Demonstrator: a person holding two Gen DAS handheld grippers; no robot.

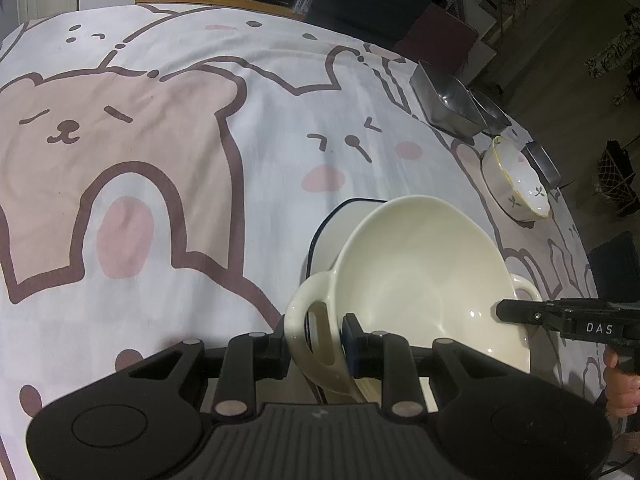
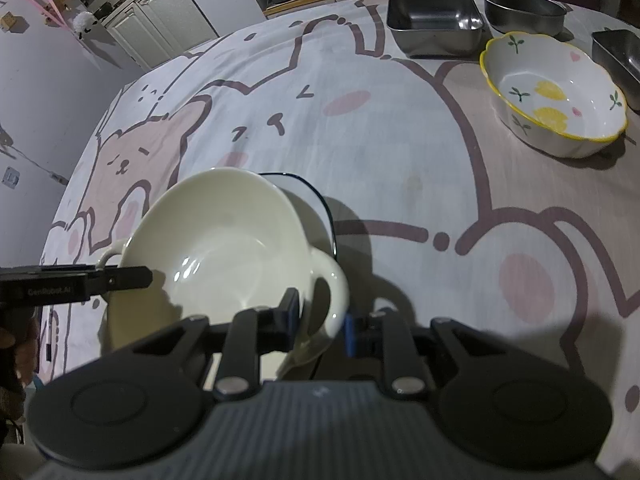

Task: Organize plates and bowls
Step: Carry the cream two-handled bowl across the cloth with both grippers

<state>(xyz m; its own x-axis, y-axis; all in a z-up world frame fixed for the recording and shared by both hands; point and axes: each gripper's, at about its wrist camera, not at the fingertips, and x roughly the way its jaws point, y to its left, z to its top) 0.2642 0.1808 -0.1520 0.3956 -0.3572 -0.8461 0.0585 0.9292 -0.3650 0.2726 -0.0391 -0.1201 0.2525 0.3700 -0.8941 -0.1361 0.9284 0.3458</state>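
**Two grippers share one cream bowl, a handle each**

Left gripper (image 1: 314, 344) has its jaws drawn in narrow and pressed on one loop handle of the cream bowl (image 1: 416, 280); the right gripper (image 2: 322, 322) is closed the same way on the opposite handle. Splitting the load between both ears is probably why the wide bowl stays steady, though it sits tilted, its far rim higher than the near one. It hangs over a white plate with a dark rim (image 2: 316, 208), which lies on the bear-print tablecloth (image 1: 160, 160) near the table's near edge; whether bowl and plate touch cannot be told. That position suggests the bowl is being set onto the plate or lifted from it, as one stack.

Toward the far right corner stand the remaining dishes: a flower-edged bowl with yellow rim (image 2: 554, 92), and behind it a square steel tray (image 2: 436, 20), a round steel bowl (image 2: 524, 10) and another steel container (image 2: 618, 60) at the edge, close together but not stacked.
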